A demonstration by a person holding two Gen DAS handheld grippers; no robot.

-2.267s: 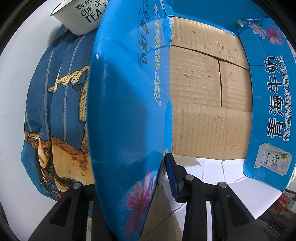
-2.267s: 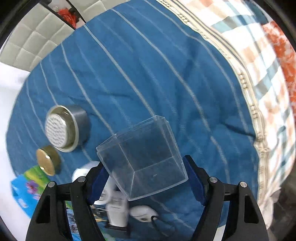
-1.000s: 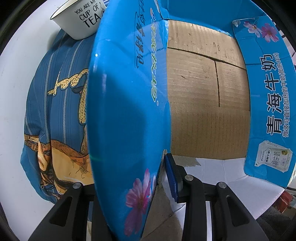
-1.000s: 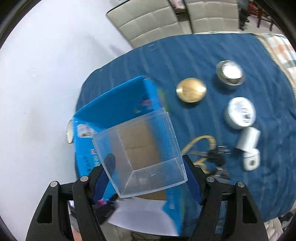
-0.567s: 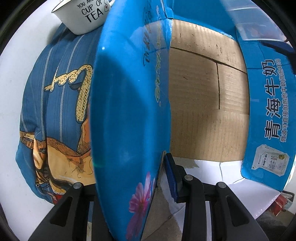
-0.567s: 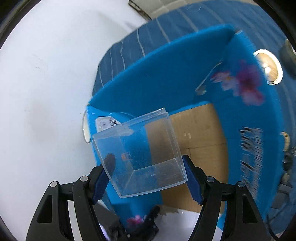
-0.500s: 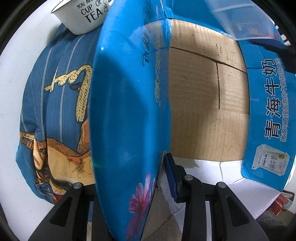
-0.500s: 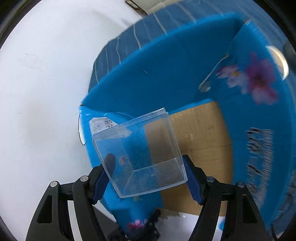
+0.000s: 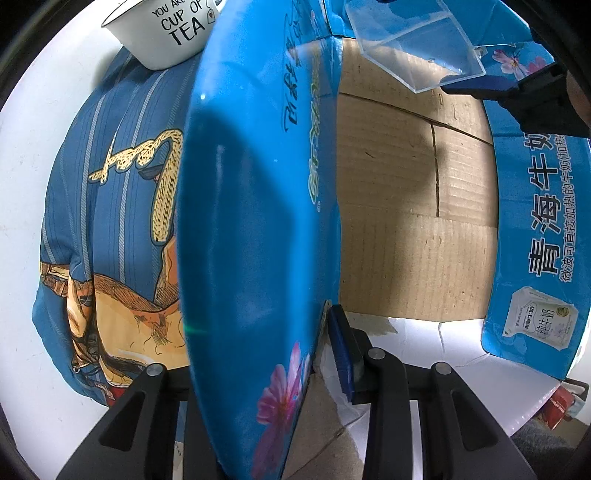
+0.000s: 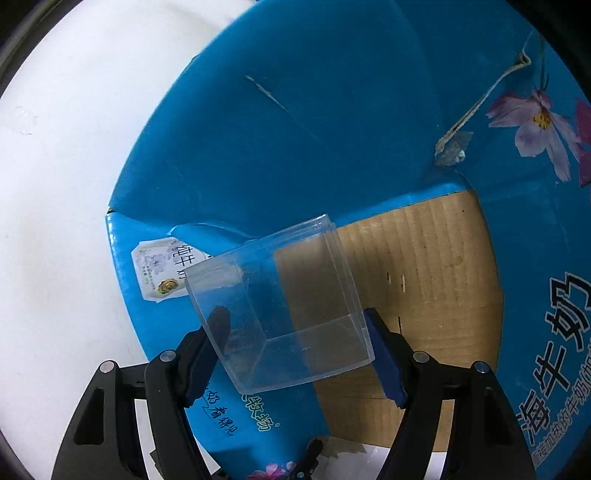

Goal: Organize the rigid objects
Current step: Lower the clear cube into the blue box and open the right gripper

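My right gripper (image 10: 295, 354) is shut on a clear plastic box (image 10: 280, 310) and holds it tilted above the open blue cardboard carton (image 10: 295, 129), whose brown floor (image 10: 424, 295) is bare. The clear box also shows at the top of the left wrist view (image 9: 417, 48), with the right gripper's finger (image 9: 517, 86) beside it. My left gripper (image 9: 295, 354) is shut on the carton's left side flap (image 9: 251, 221) and holds it upright; its left finger is hidden behind the flap.
A white enamel cup (image 9: 166, 33) printed "CUP OF TEA" stands on the blue striped cloth (image 9: 122, 184) left of the carton. The carton's right wall (image 9: 543, 240) carries Chinese lettering. A white flap (image 9: 461, 354) lies at the carton's near edge.
My right gripper has carried the clear box from the blue cloth over to the carton and down toward its opening. The left gripper has kept hold of the flap, barely moving.
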